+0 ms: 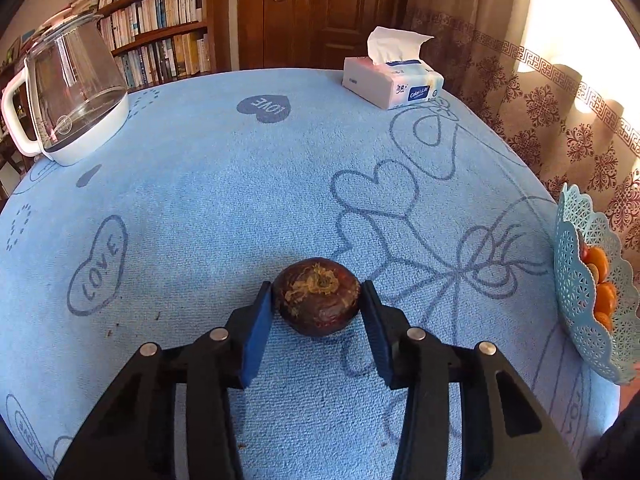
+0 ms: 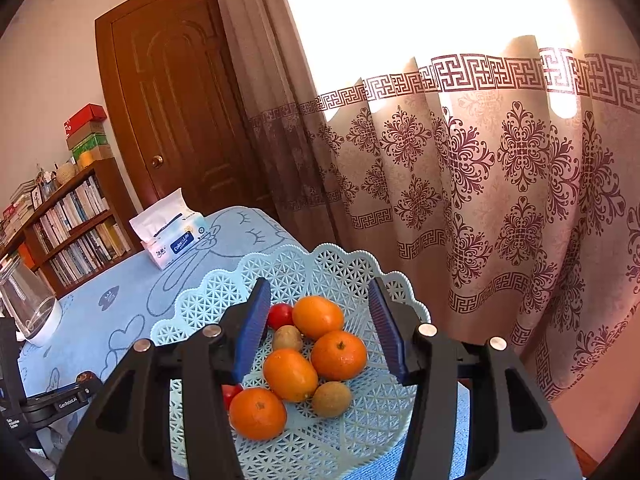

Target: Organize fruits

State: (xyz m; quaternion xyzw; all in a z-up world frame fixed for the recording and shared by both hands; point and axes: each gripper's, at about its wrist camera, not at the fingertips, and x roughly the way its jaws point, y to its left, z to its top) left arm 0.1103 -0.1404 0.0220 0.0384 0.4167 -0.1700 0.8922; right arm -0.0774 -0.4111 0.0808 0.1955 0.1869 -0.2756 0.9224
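Note:
A dark purple mangosteen (image 1: pixel 317 296) sits on the blue tablecloth (image 1: pixel 240 184). My left gripper (image 1: pixel 317 294) is low over the cloth with its jaws on either side of the mangosteen; the left pad touches it and a small gap shows at the right pad. A light blue lattice fruit basket (image 2: pixel 280 268) holds several oranges (image 2: pixel 317 317), small brown fruits (image 2: pixel 331 399) and red fruits (image 2: pixel 280 315). My right gripper (image 2: pixel 318 312) hovers open and empty above the basket. The basket (image 1: pixel 576 288) also shows at the right edge of the left wrist view.
A glass kettle (image 1: pixel 72 92) stands at the far left of the table. A tissue pack (image 1: pixel 394 80) lies at the far side. A patterned curtain (image 2: pixel 500 184) hangs close behind the basket. A bookshelf (image 1: pixel 160 28) and a wooden door (image 1: pixel 320 12) are behind the table.

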